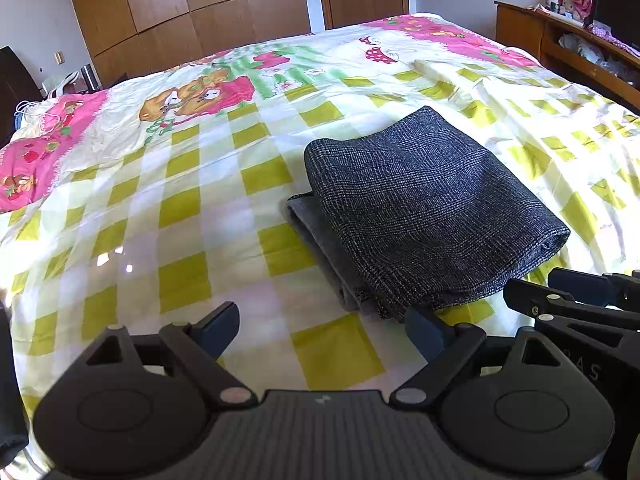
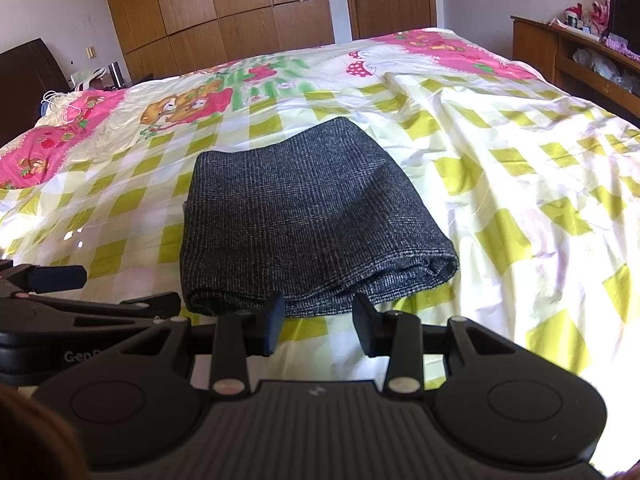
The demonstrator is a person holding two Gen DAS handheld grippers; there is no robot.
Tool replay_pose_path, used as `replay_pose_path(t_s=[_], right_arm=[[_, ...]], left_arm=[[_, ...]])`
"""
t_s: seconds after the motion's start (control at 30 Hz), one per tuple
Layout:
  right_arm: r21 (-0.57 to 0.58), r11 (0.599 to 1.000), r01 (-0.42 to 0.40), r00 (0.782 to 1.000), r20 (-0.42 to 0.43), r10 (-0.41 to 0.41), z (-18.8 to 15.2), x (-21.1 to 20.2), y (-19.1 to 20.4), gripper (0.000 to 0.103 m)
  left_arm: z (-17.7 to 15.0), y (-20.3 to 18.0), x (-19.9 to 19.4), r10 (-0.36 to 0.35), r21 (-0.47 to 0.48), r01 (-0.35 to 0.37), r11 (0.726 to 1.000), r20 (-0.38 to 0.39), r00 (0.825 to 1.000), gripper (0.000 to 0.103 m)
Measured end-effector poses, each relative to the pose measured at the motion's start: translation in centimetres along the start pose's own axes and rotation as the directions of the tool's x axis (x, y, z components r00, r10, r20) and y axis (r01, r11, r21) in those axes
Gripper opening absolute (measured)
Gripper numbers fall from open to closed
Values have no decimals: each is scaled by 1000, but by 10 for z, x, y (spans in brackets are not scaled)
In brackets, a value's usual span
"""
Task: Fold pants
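Black plastic jaws first: left gripper (image 1: 322, 330) spread wide, empty, just short of the pants' (image 1: 424, 208) near-left corner. Right gripper (image 2: 319, 326) at a narrower gap, also empty, tips almost at the near folded edge. Dark grey checked pants sit folded into a compact stack mid-bed (image 2: 520, 184), nearer the near edge. Judgement: folding looks essentially done; any next move is only squaring the grey under-layer poking out left, or backing off. Readable text: partial "Gen" on the left gripper's body, rest cut off. Wardrobe (image 2: 224, 12) beyond the far edge.
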State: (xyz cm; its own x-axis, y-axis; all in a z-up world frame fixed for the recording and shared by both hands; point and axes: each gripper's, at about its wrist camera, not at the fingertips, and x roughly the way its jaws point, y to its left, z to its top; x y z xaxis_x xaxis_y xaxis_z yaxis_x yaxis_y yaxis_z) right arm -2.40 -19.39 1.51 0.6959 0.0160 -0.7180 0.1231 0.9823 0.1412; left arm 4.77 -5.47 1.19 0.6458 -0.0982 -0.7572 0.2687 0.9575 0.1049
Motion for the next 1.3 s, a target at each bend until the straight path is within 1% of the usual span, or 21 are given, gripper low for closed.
replay_pose_path(t_s=[1.3], right_arm=[[4, 1000, 3, 1000, -10, -3, -2, 1, 0, 39]], left_arm=[[0, -1, -1, 3, -9, -3, 1000, -1, 1000, 99]])
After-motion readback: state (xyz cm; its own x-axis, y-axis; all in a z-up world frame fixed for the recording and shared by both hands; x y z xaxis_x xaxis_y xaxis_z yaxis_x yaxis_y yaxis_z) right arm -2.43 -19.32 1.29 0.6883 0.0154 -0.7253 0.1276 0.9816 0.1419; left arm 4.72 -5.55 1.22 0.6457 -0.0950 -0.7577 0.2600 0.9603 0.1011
